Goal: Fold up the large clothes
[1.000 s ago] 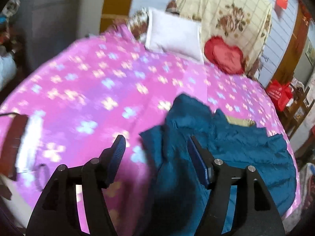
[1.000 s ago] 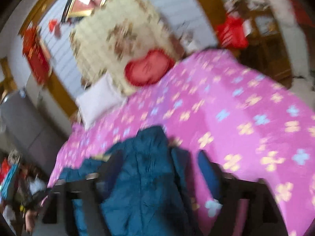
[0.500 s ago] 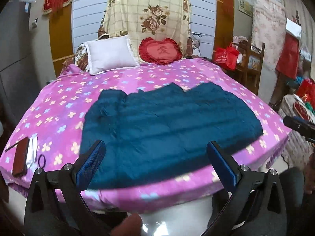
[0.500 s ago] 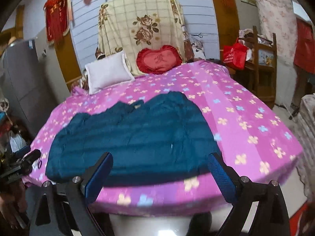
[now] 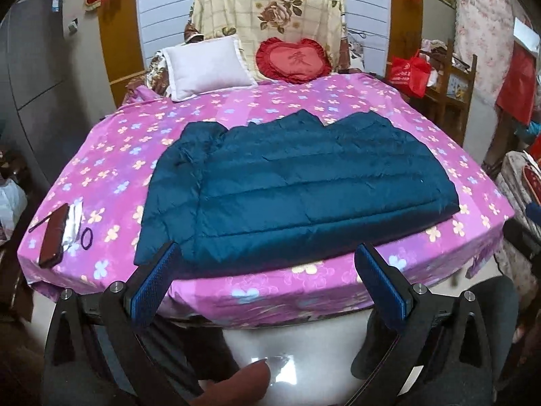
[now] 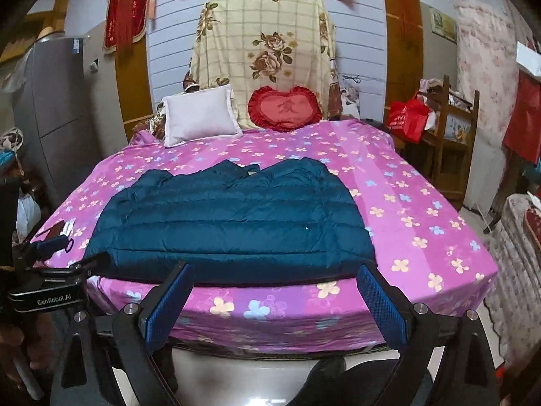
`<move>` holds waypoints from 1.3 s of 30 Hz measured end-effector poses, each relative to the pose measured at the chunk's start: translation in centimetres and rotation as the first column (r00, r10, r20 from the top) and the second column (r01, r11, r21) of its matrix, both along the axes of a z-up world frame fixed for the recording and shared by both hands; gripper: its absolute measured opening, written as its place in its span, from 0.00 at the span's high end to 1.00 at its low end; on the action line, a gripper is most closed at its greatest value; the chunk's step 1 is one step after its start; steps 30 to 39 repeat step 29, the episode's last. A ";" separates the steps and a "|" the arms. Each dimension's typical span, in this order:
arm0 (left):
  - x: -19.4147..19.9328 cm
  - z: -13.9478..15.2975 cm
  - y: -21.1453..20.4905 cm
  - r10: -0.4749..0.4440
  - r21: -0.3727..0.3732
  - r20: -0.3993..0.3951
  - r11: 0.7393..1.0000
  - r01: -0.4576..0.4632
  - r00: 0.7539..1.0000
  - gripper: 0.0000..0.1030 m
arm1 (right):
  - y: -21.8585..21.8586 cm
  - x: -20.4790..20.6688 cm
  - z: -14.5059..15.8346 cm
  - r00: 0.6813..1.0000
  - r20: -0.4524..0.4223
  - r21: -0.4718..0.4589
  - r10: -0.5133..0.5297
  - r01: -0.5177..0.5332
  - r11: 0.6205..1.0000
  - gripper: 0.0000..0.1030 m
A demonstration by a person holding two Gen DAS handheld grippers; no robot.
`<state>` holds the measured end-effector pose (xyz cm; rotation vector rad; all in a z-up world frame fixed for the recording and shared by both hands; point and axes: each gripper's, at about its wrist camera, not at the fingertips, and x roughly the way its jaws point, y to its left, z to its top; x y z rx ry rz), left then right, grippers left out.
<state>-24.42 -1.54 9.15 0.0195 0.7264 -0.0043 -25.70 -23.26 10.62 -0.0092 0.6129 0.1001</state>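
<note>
A dark teal quilted jacket lies spread flat on the pink flowered bed, its hem along the near edge and its collar toward the pillows. One sleeve lies along its left side. My left gripper hangs open just off the bed's near edge, short of the hem, with nothing between its blue pads. In the right wrist view the jacket sits left of centre. My right gripper is also open and empty, in front of the hem. The left gripper shows at that view's left edge.
A white pillow and a red heart cushion lean at the head of the bed. A dark red phone case and a hair tie lie at the bed's near left corner. A wooden shelf with a red bag stands right.
Both grippers pulled back from over the jacket to beyond the bed's near edge and opened wider. The jacket, bunched up before, now lies spread flat.
</note>
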 end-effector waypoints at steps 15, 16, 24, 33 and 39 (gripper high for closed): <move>0.2 -0.2 -0.6 -0.022 -0.013 -0.020 1.000 0.022 1.000 0.00 | 0.5 0.1 -0.7 0.999 -0.022 -0.009 0.025 -0.025 1.000 0.07; 0.2 -0.2 -0.6 -0.022 -0.014 -0.020 1.000 0.021 1.000 0.00 | 0.5 0.1 -0.8 0.999 -0.024 -0.008 0.027 -0.027 1.000 0.07; 0.1 -0.5 -0.8 -0.029 -0.016 -0.023 0.999 0.029 0.999 0.00 | 0.6 0.1 -1.0 0.999 -0.026 -0.006 0.031 -0.031 1.000 0.07; -0.2 -0.7 -1.2 -0.045 -0.022 -0.016 0.999 0.044 0.999 0.00 | 0.6 0.1 -1.2 0.999 -0.029 -0.006 0.029 -0.030 1.000 0.07; -0.2 -0.7 -1.2 -0.045 -0.022 -0.016 0.999 0.044 0.999 0.00 | 0.6 0.1 -1.2 0.999 -0.029 -0.006 0.029 -0.030 1.000 0.07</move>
